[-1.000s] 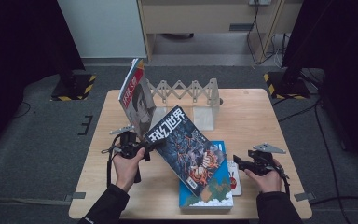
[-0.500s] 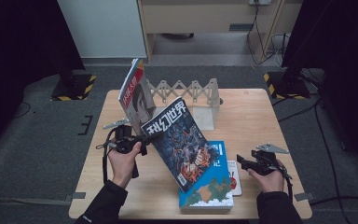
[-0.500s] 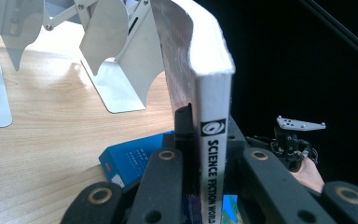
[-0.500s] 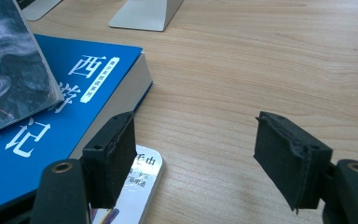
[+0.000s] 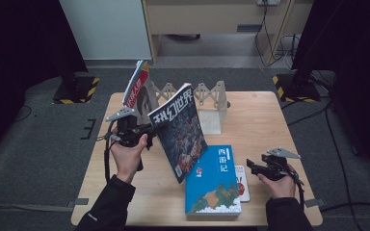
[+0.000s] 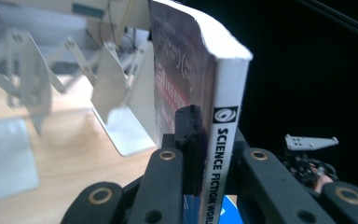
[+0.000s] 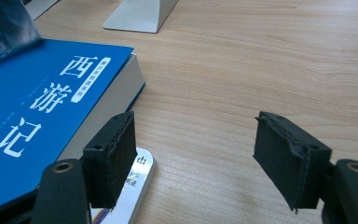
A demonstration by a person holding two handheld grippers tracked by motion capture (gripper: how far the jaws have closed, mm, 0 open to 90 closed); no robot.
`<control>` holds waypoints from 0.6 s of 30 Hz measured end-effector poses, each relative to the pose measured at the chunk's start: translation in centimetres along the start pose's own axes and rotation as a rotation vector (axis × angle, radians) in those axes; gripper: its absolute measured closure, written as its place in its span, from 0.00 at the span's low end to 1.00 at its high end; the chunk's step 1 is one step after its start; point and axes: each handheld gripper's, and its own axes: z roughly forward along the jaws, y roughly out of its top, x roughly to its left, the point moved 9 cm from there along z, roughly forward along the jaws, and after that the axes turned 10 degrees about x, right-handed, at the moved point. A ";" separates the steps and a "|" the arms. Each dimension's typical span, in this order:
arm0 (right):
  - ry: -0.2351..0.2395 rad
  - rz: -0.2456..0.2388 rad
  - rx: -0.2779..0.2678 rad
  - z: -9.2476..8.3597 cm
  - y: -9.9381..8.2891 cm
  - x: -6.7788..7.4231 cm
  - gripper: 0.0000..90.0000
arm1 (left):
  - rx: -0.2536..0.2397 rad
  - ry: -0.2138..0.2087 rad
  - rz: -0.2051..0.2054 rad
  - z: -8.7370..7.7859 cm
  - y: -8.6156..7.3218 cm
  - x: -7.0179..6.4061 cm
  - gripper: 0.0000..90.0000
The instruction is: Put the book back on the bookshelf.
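The left gripper [image 5: 142, 134], its fingers clamped on the spine of the dark-covered science fiction magazine [image 5: 180, 130], has lifted it off the thick blue book [image 5: 213, 183] on the wooden worktop [image 5: 265, 120], toward the white accordion rack [image 5: 207, 96]. The right gripper [image 5: 255, 168] hovers, fingers apart.

Lab/studio: black drapes [image 5: 19, 57], hazard-taped stand bases [image 5: 74, 90], floor cables [image 5: 270, 43].

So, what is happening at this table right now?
A person's left gripper is shut on the spine of a magazine and holds it tilted above the table, near a folding rack. The right gripper is open and holds nothing, beside a blue book lying flat.
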 end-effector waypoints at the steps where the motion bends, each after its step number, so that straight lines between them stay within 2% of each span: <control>1: -0.001 0.000 0.000 0.0 0.0 0.0 0.33 | -0.005 0.017 0.009 -0.2 0.3 0.1 0.91; 5: -0.001 0.000 0.000 0.0 0.0 -0.1 0.33 | -0.028 0.074 0.019 -1.3 1.3 0.9 0.91; 7: -0.001 0.007 -0.001 0.0 0.0 -0.1 0.33 | -0.035 0.087 0.013 -1.5 1.5 1.2 0.91; 8: -0.003 0.006 -0.001 0.0 0.0 -0.2 0.33 | -0.045 0.113 -0.007 -2.2 1.7 2.1 0.91; 10: -0.004 0.004 0.000 0.0 0.0 -0.2 0.33 | -0.050 0.123 -0.014 -2.4 1.8 2.4 0.91; 13: -0.005 0.001 0.000 0.0 0.0 -0.2 0.33 | -0.072 0.181 -0.029 -3.5 2.3 4.2 0.91; 18: -0.004 -0.003 0.007 0.1 -0.1 -0.2 0.33 | -0.089 0.271 -0.013 -4.3 3.1 5.5 0.91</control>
